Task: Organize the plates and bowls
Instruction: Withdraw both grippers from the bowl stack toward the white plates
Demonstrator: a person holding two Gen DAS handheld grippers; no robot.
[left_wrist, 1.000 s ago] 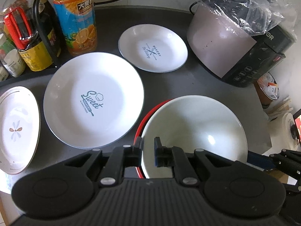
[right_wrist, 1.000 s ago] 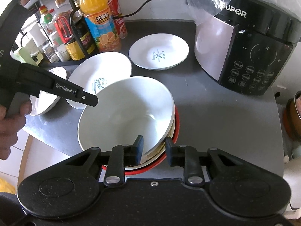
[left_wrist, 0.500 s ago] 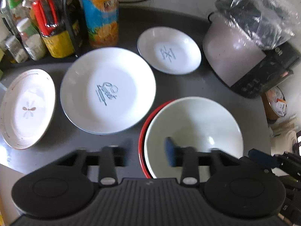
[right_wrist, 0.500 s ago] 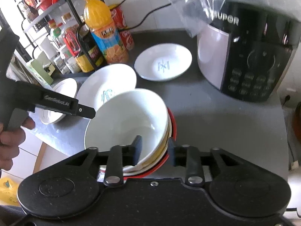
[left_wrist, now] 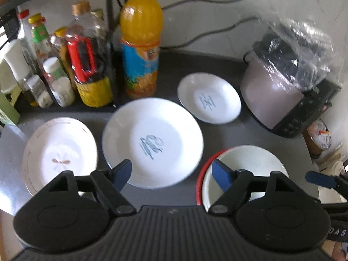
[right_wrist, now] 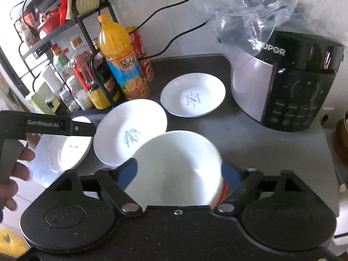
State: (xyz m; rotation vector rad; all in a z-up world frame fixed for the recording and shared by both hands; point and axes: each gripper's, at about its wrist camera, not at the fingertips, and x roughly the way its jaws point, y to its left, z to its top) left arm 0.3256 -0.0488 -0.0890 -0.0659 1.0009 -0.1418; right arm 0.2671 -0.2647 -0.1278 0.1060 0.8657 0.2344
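A white bowl [left_wrist: 250, 163] sits nested in a stack with a red-rimmed bowl [left_wrist: 201, 174] on the dark counter; the stack also shows in the right wrist view [right_wrist: 180, 165]. A large white plate with blue print [left_wrist: 152, 139] [right_wrist: 130, 132] lies to its left. A small white plate [left_wrist: 208, 97] [right_wrist: 193, 97] lies behind. A patterned plate [left_wrist: 58, 152] [right_wrist: 69, 150] lies at the far left. My left gripper [left_wrist: 171, 171] is open and empty above the large plate's near edge. My right gripper [right_wrist: 179, 171] is open, its fingers on either side of the white bowl.
A rice cooker [right_wrist: 289, 87] with a plastic bag on top stands at the right. An orange juice bottle [left_wrist: 141, 50] and a rack of condiment bottles [left_wrist: 65, 65] stand at the back left. The counter's front edge [left_wrist: 13, 195] is near the patterned plate.
Both grippers have opened and pulled back and up from the bowl stack. The left gripper has swung left, now over the large plate's edge.
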